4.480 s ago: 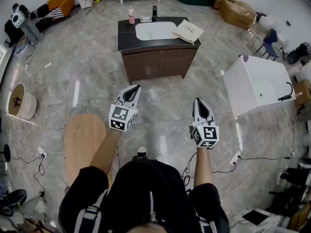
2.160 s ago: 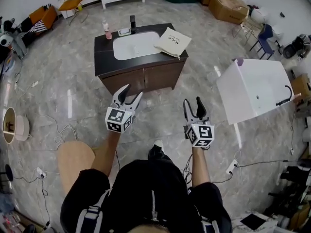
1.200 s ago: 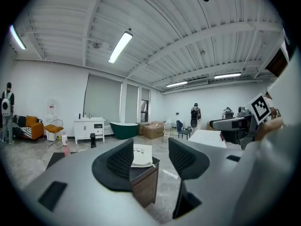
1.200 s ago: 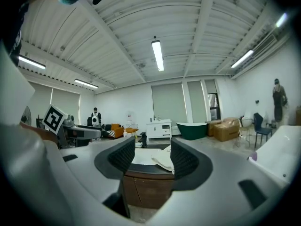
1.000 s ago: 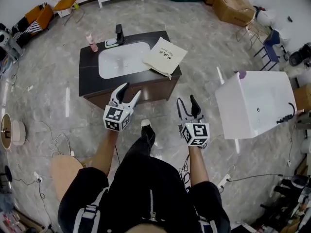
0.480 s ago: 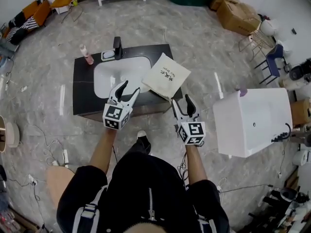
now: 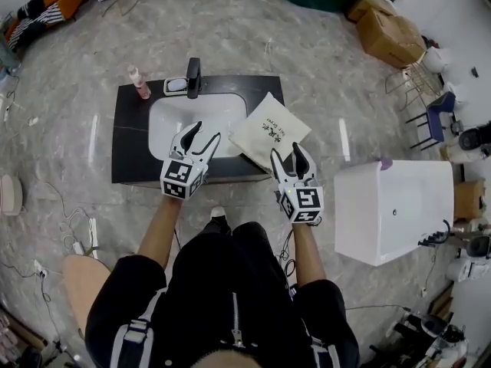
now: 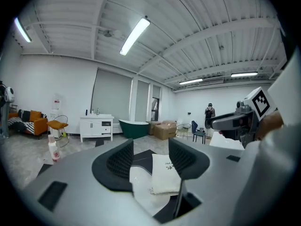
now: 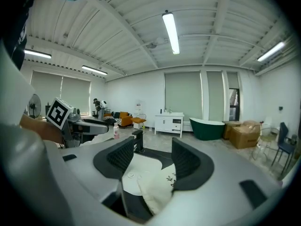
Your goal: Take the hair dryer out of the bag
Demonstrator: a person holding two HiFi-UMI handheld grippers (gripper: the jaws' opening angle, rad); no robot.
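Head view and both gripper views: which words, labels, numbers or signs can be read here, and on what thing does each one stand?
No text can be read.
Bag: a short dark print, too small to read.
Pink bottle: no label can be made out.
Left gripper and right gripper: black-and-white square markers on their cubes, no words.

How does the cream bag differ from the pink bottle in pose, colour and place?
The cream bag lies flat; the pink bottle stands upright. The bag is at the right end of the dark counter, one corner past the edge; the bottle is near its far left corner. The bag is wide with dark print; the bottle is slim. Both rest on that counter beside the white basin.
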